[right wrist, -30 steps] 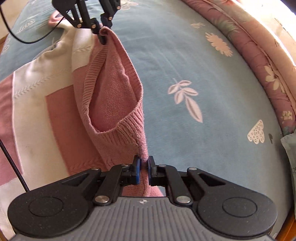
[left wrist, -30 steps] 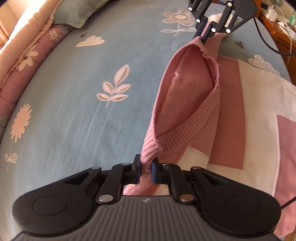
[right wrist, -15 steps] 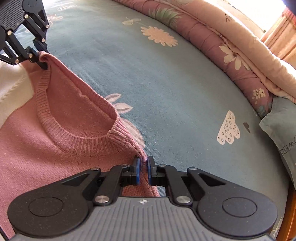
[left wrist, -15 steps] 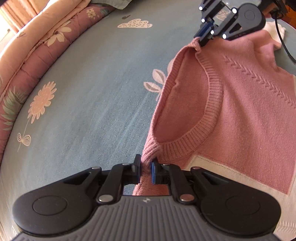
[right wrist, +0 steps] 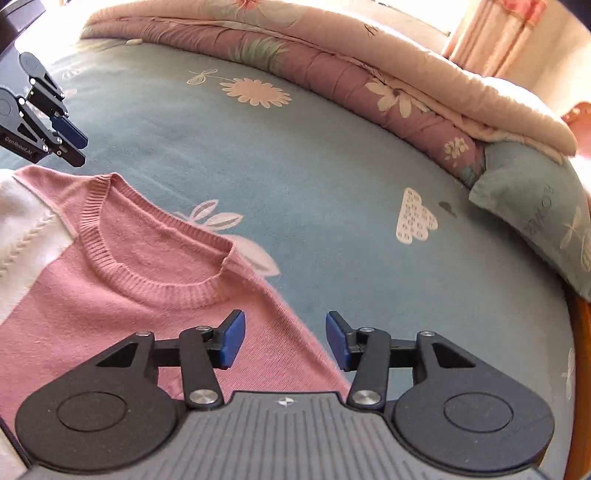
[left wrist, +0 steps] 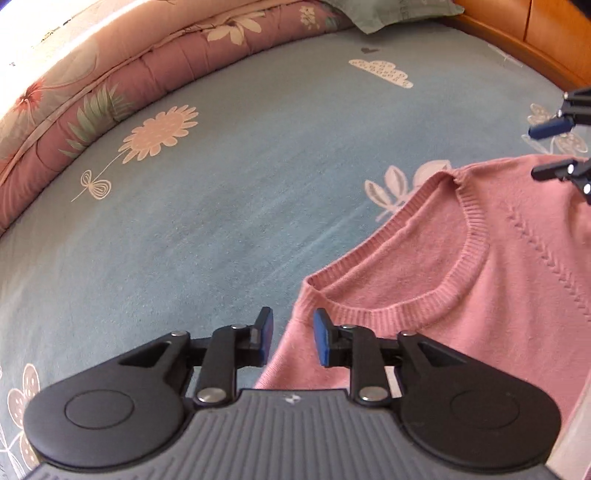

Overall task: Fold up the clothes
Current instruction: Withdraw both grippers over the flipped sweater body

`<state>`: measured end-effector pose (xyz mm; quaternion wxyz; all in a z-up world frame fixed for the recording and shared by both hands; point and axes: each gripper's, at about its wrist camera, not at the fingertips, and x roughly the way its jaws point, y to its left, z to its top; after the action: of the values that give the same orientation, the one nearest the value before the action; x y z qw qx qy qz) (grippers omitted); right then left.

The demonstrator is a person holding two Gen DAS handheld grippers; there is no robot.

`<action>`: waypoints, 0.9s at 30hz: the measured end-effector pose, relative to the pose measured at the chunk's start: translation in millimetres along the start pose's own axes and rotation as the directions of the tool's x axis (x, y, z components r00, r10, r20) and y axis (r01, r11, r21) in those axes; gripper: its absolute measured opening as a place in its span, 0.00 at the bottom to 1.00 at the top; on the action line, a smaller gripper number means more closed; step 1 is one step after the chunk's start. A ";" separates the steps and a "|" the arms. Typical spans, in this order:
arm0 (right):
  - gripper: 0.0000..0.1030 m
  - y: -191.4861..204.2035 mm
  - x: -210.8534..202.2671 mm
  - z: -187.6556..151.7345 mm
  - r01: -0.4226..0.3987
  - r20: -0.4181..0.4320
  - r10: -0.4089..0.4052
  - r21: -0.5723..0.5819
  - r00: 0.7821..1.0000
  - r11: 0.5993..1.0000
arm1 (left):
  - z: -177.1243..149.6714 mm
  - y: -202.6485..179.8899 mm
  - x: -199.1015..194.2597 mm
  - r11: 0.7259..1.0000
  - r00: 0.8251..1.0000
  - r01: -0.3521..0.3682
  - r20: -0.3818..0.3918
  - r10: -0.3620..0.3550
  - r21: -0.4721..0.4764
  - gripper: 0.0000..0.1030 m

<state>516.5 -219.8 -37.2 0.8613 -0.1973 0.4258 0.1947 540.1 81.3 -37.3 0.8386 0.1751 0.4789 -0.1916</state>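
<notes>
Pink knitted sweater with white panels [left wrist: 498, 280] lies flat on the blue bed sheet printed with pale flowers and clouds [left wrist: 221, 206], neckline toward the folded bedding. The ribbed round collar [right wrist: 155, 288] is spread open and rests on the sheet.

Left gripper [left wrist: 293, 338]: the jaws have just been opening and now stand partly apart. The shoulder edge of the sweater lies below the gap between the blue pads; neither pad presses on the fabric, so nothing is gripped.

Right gripper [right wrist: 285, 340]: the jaws have just been opening and stand wider apart than those of the left unit. The opposite shoulder edge of the sweater runs under the gap, with the sheet visible beside it. The pads are clear of the knit; nothing is gripped.

Each gripper appears at the edge of the other camera's view, above a shoulder of the sweater, jaws parted.

A mauve floral quilt with a cream underside [right wrist: 332, 74] is bunched along the far side of the sheet. A grey-green pillow [right wrist: 535, 214] lies at its end, beside a wooden bed frame [left wrist: 517, 33].
</notes>
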 end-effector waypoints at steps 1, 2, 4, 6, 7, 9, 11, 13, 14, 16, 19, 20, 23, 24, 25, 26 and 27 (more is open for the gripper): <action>0.56 1.5 -2.5 -10.1 -0.014 -0.023 0.015 0.047 1.000 0.999 | -7.1 -5.2 -4.8 1.000 1.000 0.022 0.002 -0.022 -0.022 0.42; 0.56 2.8 -3.4 -20.2 -0.028 -0.047 0.032 0.093 0.998 0.995 | -13.1 -9.9 -4.1 0.998 0.999 0.046 -0.005 -0.046 -0.052 0.43; 0.56 5.6 -1.0 -40.8 -0.033 -0.084 0.051 0.200 0.995 0.979 | -28.1 -19.0 0.3 0.992 0.997 0.070 -0.034 -0.074 -0.105 0.43; 0.57 5.2 4.8 -56.9 -0.022 -0.086 0.050 0.302 0.995 0.953 | -44.4 -24.4 9.4 0.981 0.995 0.060 -0.065 -0.073 -0.184 0.43; 0.57 4.2 9.2 -62.4 -0.018 -0.076 0.046 0.338 0.996 0.941 | -50.5 -24.2 14.7 0.974 0.995 0.041 -0.076 -0.059 -0.221 0.43; 0.61 1.3 19.7 -68.8 -0.008 -0.056 0.032 0.390 0.998 0.921 | -58.5 -20.3 24.5 0.958 0.996 -0.002 -0.087 -0.024 -0.285 0.43; 0.68 -0.9 30.0 -62.4 0.004 -0.038 0.011 0.382 0.999 0.924 | -58.5 -11.9 31.1 0.943 0.997 -0.031 -0.076 0.006 -0.332 0.46; 0.71 -6.9 42.7 -50.0 0.020 -0.023 -0.012 0.368 1.000 0.930 | -51.0 -4.4 36.7 0.936 0.998 -0.048 -0.063 0.028 -0.349 0.46; 0.78 -10.5 50.5 -44.1 0.019 -0.025 -0.010 0.367 1.000 0.930 | -45.5 -2.6 40.1 0.938 0.997 -0.058 -0.066 0.038 -0.341 0.46; 0.89 -17.2 62.0 -35.7 0.012 -0.035 0.002 0.378 0.999 0.926 | -36.2 -1.6 43.6 0.944 0.996 -0.075 -0.072 0.055 -0.320 0.46; 0.88 -18.1 55.7 -30.8 0.019 -0.044 -0.002 0.406 0.999 0.914 | -25.9 -6.2 41.6 0.955 0.994 -0.092 -0.082 0.072 -0.280 0.45; 0.88 -16.1 47.3 -31.5 0.018 -0.034 -0.004 0.414 0.999 0.910 | -25.0 -8.3 37.2 0.957 0.995 -0.084 -0.071 0.067 -0.277 0.45; 0.89 -5.4 15.7 -46.9 -0.021 0.010 0.018 0.449 1.000 0.893 | -28.4 -19.3 23.0 0.957 0.998 -0.047 -0.053 0.033 -0.286 0.46; 0.91 -0.7 7.0 -54.5 -0.035 0.018 0.030 0.462 0.999 0.886 | -30.6 -24.3 18.9 0.958 0.998 -0.036 -0.051 0.023 -0.284 0.46; 0.91 4.4 1.8 -63.2 -0.045 0.015 0.042 0.474 0.999 0.879 | -33.8 -29.7 15.6 0.959 0.999 -0.027 -0.047 0.014 -0.282 0.46; 0.91 9.7 -2.1 -72.3 -0.052 0.009 0.055 0.486 0.998 0.872 | -36.9 -36.0 13.2 0.960 0.999 -0.013 -0.044 0.001 -0.278 0.47; 0.91 15.0 -5.9 -81.4 -0.060 0.003 0.067 0.498 0.998 0.865 | -40.2 -42.2 12.4 0.961 0.999 -0.005 -0.043 -0.007 -0.278 0.47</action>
<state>452.2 -249.2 -80.5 0.8731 0.0439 0.4739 0.1055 495.7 62.1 -72.1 0.8441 0.0597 0.5194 -0.1189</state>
